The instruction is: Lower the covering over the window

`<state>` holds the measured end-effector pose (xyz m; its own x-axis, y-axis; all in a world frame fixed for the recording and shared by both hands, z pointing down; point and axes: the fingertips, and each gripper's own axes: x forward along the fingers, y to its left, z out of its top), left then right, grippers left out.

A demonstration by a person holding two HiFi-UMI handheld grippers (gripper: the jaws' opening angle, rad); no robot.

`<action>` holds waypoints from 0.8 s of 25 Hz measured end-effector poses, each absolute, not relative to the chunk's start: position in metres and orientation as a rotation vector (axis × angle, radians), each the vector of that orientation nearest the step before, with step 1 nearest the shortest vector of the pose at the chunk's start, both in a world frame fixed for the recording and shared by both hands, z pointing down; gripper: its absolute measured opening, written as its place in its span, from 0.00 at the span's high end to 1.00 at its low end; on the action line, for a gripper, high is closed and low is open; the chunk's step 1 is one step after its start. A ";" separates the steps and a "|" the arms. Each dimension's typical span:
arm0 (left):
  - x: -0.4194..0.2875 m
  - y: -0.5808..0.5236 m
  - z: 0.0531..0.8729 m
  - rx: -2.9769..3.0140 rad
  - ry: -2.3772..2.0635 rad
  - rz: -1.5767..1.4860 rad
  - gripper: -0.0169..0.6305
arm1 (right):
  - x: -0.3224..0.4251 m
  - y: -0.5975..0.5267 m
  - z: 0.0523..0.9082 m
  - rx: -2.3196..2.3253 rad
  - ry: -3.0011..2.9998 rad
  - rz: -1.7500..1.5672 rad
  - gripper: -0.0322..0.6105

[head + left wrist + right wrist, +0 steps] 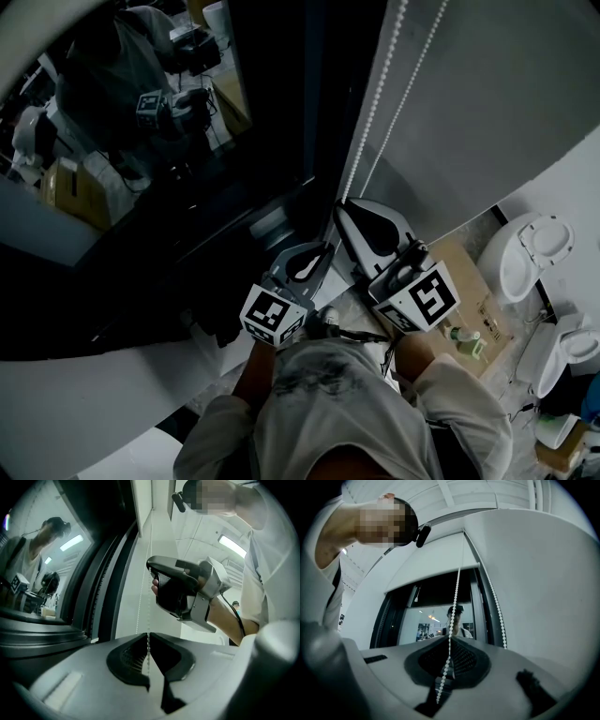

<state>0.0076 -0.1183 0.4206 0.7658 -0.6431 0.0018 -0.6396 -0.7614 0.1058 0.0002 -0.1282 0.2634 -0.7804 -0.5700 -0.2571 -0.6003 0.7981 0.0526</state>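
Observation:
A white roller blind (pixel 497 112) hangs partly down over the dark window (pixel 187 187); its lower edge shows in the right gripper view, with the blind (pixel 436 564) above bare glass. Two strands of white bead chain (pixel 370 131) hang beside the frame. My right gripper (pixel 344 206) is the higher one and is shut on one strand of the chain (pixel 454 597), which runs between its jaws (pixel 450 641). Just below it my left gripper (pixel 325 248) is shut on the same chain (pixel 150 573), its jaw tips meeting around the beads (pixel 149 636). The second strand (pixel 499 616) hangs free to the right.
Dark window frame and sill (pixel 234 244) stand close in front. On the floor to the right are white toilet-like fixtures (pixel 534 253), a cardboard box (pixel 483 305) and a small green bottle (pixel 464 337). The glass reflects a person and a cluttered room.

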 end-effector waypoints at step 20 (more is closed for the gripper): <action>-0.015 -0.115 0.347 2.903 -1.064 -0.247 0.83 | 0.002 -0.132 0.333 -0.974 2.881 0.039 0.92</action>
